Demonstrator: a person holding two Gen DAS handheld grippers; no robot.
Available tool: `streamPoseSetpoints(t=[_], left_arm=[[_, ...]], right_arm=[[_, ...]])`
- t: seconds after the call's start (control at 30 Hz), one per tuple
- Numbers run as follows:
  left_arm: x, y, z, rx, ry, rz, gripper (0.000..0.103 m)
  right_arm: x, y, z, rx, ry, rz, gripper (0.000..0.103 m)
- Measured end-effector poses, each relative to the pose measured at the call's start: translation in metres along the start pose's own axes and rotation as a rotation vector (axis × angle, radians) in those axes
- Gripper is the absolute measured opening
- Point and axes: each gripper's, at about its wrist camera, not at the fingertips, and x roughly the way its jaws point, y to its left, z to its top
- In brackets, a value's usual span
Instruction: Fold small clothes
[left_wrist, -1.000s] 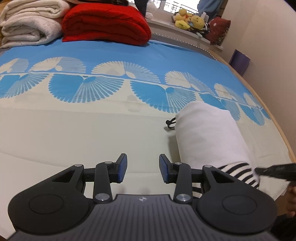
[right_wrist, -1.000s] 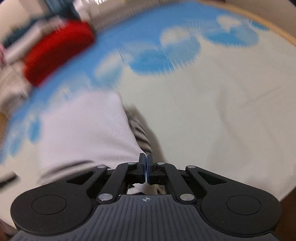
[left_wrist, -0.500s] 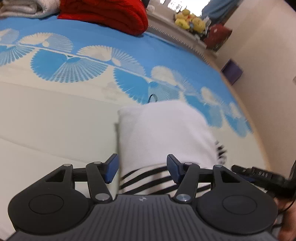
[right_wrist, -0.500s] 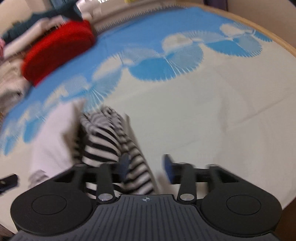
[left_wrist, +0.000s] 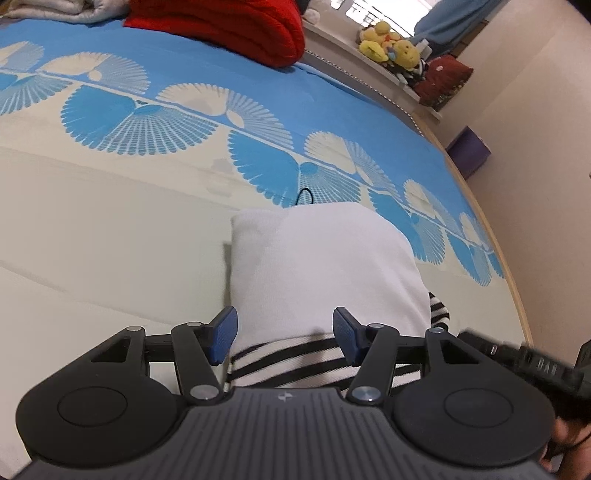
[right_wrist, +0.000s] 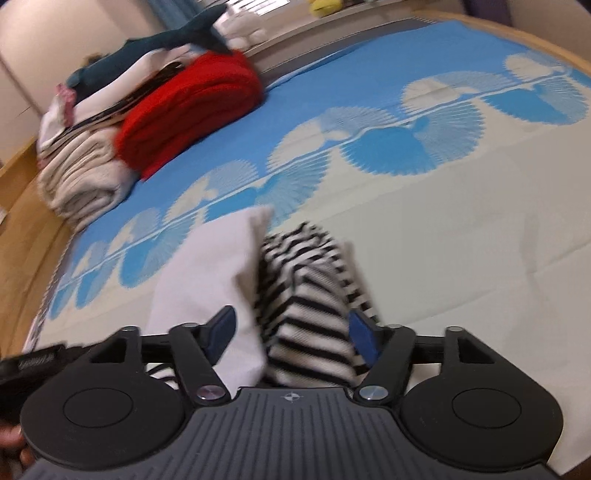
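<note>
Folded garment (left_wrist: 317, 266) just beyond left tool (left_wrist: 284, 336)

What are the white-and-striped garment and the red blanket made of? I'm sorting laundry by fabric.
The white-and-striped garment looks like soft matte cotton jersey: smooth, fine weave, limp folds, though blends can't be ruled out. The red blanket looks like thick plush fleece or knit: fuzzy, ribbed surface, bulky rounded folds.

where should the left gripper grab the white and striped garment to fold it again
Probably the near striped hem of the garment, from the near side: it lies between the open left gripper pads as a flat edge. The right gripper has just been opening.
</note>
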Motion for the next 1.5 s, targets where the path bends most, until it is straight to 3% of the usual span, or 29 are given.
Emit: streamPoseSetpoints(t=[0.07,0.13,0.17,0.2,0.33,0.4,0.47,0.5,0.57,0.63,0.7,0.83,0.93,1.07,1.2,1.27,1.33,1.37,1.4,1.5], left_arm=[[-0.002,0.002,0.0,-0.009,-0.002,0.003,0.062],[-0.002,0.002,-0.001,-0.009,-0.002,0.004,0.062],[-0.003,0.001,-0.001,-0.007,-0.003,0.004,0.062],[-0.003,0.001,-0.001,-0.004,-0.004,0.003,0.062],[-0.006,-0.003,-0.002,0.016,-0.012,0.001,0.062],[-0.007,-0.005,-0.003,0.025,-0.021,-0.008,0.062],[-0.007,-0.007,-0.003,0.036,-0.023,-0.019,0.062],[-0.006,-0.008,-0.003,0.041,-0.022,-0.023,0.062],[-0.004,-0.011,-0.005,0.05,-0.012,-0.029,0.063],[-0.002,-0.011,-0.005,0.054,-0.002,-0.029,0.064],[0.0,-0.011,-0.006,0.053,0.0,-0.028,0.064],[0.0,-0.008,-0.004,0.035,-0.005,-0.02,0.064],[-0.001,-0.004,-0.002,0.025,-0.005,-0.008,0.064],[-0.002,0.0,0.001,0.012,-0.009,0.01,0.064],[-0.003,0.001,0.0,0.006,-0.008,0.015,0.064],[-0.002,0.0,-0.001,0.013,-0.006,0.02,0.064],[-0.003,-0.001,-0.002,0.018,-0.005,0.024,0.064],[-0.004,-0.001,-0.003,0.018,-0.006,0.024,0.064],[-0.004,-0.001,-0.003,0.015,-0.007,0.023,0.064],[-0.005,-0.001,-0.004,0.003,-0.008,0.011,0.071]], right_arm=[[0.011,0.007,-0.006,-0.062,0.066,-0.043,0.074],[0.018,0.015,-0.013,-0.138,0.109,-0.091,0.065],[0.019,0.018,-0.016,-0.175,0.116,-0.1,0.037],[0.019,0.02,-0.018,-0.197,0.114,-0.092,0.0],[-0.01,0.015,-0.01,-0.148,-0.035,0.0,0.0],[-0.025,-0.003,-0.003,-0.036,-0.106,-0.021,0.0],[-0.027,-0.026,-0.001,0.068,-0.073,-0.084,0.0],[-0.019,-0.036,-0.002,0.086,-0.006,-0.132,0.0],[-0.002,-0.043,-0.008,0.074,0.107,-0.21,0.0],[0.009,-0.039,-0.013,0.01,0.153,-0.247,0.0],[0.006,-0.033,-0.011,-0.02,0.119,-0.243,0.0],[-0.021,-0.028,-0.001,0.038,-0.055,-0.157,0.004],[-0.028,-0.027,0.004,0.076,-0.13,-0.11,0.013],[-0.033,-0.024,0.009,0.11,-0.171,-0.033,0.042],[-0.007,-0.012,0.008,0.072,-0.039,0.053,0.061],[0.01,-0.003,0.002,0.023,0.056,0.034,0.063],[0.021,0.006,-0.005,-0.028,0.112,0.008,0.061],[0.021,0.011,-0.007,-0.05,0.111,0.026,0.039],[0.018,0.014,-0.007,-0.056,0.1,0.081,0.003],[-0.015,0.011,0.001,-0.013,-0.075,0.204,0.001]])
